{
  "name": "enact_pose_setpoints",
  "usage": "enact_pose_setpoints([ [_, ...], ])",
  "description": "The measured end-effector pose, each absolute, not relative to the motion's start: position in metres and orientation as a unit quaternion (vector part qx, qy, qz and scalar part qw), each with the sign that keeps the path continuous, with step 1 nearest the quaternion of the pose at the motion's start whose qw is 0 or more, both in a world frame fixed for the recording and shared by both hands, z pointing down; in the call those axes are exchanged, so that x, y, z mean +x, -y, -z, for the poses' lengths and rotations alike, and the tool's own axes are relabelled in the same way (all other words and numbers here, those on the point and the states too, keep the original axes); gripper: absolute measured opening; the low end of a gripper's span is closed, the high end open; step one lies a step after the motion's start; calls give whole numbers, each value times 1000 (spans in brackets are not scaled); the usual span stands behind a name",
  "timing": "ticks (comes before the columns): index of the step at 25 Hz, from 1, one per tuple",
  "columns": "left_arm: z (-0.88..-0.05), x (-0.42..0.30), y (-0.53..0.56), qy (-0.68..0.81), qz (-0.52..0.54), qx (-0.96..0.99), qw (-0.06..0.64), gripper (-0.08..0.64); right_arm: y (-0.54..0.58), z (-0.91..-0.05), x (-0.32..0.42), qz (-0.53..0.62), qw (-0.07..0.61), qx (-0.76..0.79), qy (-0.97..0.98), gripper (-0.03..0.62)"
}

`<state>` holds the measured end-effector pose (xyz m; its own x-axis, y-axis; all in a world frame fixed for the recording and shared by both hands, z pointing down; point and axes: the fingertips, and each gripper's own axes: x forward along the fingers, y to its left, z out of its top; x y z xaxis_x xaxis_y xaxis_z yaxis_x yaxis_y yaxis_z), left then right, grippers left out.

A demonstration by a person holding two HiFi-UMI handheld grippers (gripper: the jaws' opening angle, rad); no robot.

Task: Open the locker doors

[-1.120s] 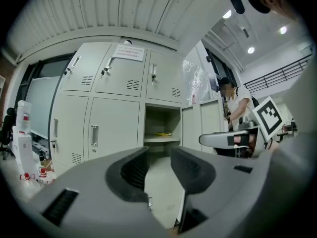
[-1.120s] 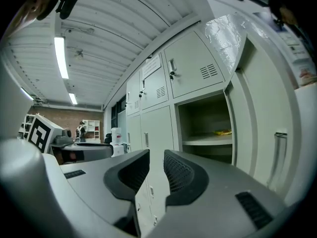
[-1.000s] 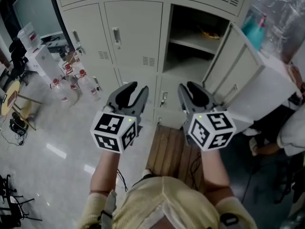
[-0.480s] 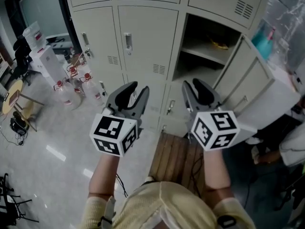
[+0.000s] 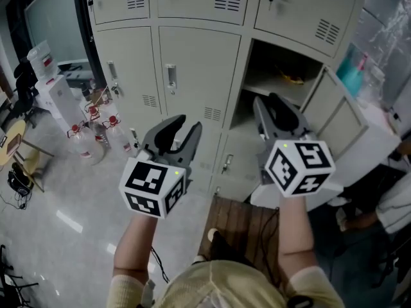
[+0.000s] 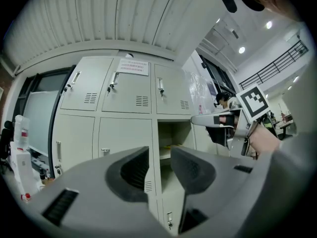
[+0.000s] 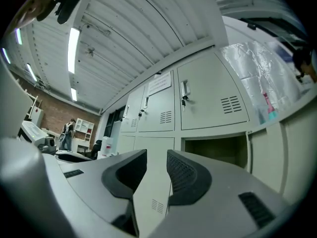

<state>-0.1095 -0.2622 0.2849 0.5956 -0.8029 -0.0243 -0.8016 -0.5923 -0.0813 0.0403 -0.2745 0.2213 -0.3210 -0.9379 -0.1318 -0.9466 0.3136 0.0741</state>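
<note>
- The locker bank has one open door, in the middle row at the right edge. The centre door and the left door of that row are shut.
- Handling (judgement): the doors are thin sheet steel, so they should be light and stiff and swing freely on their hinges. The painted faces are smooth and offer no grip.
- Hold point: the latch handle near the centre door's left edge. It is small and probably slippery.
- The left gripper is held level and aimed at the lockers, well apart from any door. Its jaws are wide and empty.
- The right gripper is tilted slightly upward before the open compartment. Its jaws have just been opening and now stand wide, with nothing between them.
</note>
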Motion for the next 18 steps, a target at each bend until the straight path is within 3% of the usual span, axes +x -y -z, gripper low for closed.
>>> enact_pose_setpoints([
  [18, -198, -67, 350, -446, -17, -887, 117, 137, 362, -82, 61, -201, 71, -580, -786, 104],
])
